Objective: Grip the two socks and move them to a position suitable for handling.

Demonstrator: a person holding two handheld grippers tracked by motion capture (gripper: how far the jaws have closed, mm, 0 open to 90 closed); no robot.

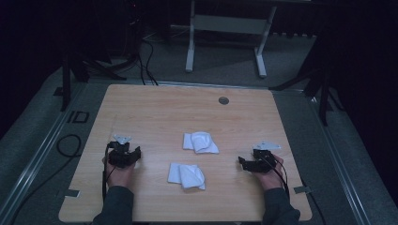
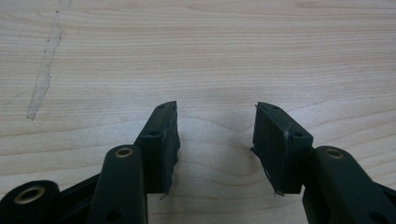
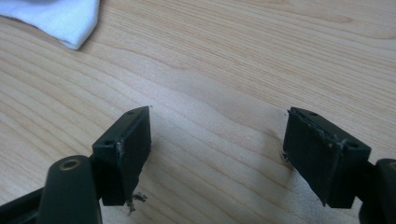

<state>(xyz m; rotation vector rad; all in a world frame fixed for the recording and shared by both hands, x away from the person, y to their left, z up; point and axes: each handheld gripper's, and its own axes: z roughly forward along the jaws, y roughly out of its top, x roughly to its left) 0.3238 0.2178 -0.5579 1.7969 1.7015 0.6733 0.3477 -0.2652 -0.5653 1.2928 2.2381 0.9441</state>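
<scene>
Two folded white cloths lie on the wooden table [image 1: 155, 105]. One cloth [image 1: 200, 142] is near the middle, the other cloth [image 1: 187, 176] closer to the front edge. My left gripper [image 1: 125, 149] rests at the table's left side, well left of both cloths; its jaws stand open over bare wood [image 2: 215, 140]. At the right side my right gripper [image 1: 246, 162] is held low and points left toward the cloths. It is open [image 3: 217, 140] with nothing between its jaws, and a cloth corner [image 3: 60, 18] shows at the top left of the right gripper view.
A round grey grommet [image 1: 224, 100] sits near the table's far edge. A pale scuff mark [image 2: 44, 70] runs along the wood to the left of the left gripper. Beyond the table stand a white desk frame [image 1: 225, 28] and dark stands on grey carpet.
</scene>
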